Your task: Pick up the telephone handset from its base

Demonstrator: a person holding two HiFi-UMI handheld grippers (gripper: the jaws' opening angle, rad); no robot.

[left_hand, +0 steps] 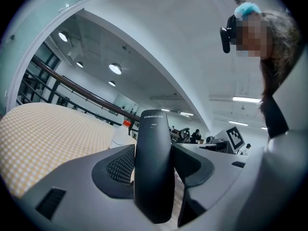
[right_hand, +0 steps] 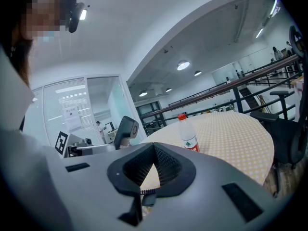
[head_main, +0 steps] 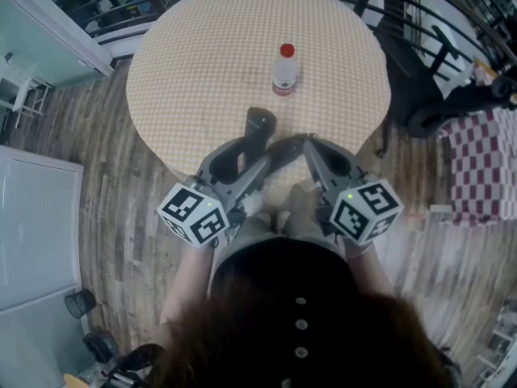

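**Handset clamped in left jaws, right jaws empty**

Left gripper (head_main: 255, 150): jaws clenched on the handset (left_hand: 153, 143), 1 ribbed pad on each long side, about mid-body. The handset stands upright between them, top end well clear above the pads and bottom end hanging just below. From the head view it sits over the near edge of the round surface (head_main: 202, 63), apparently not touching it. No base shows in any view.

Handling, my read: rigid plastic shell, light, smooth matte, so it could slide if the grip slackens. The flat long sides are the right place to hold.

Bottle (head_main: 284, 71) stands farther in, apart from the handset.

Right gripper (right_hand: 154, 153): jaws closed together, nothing between them, beside the left one.
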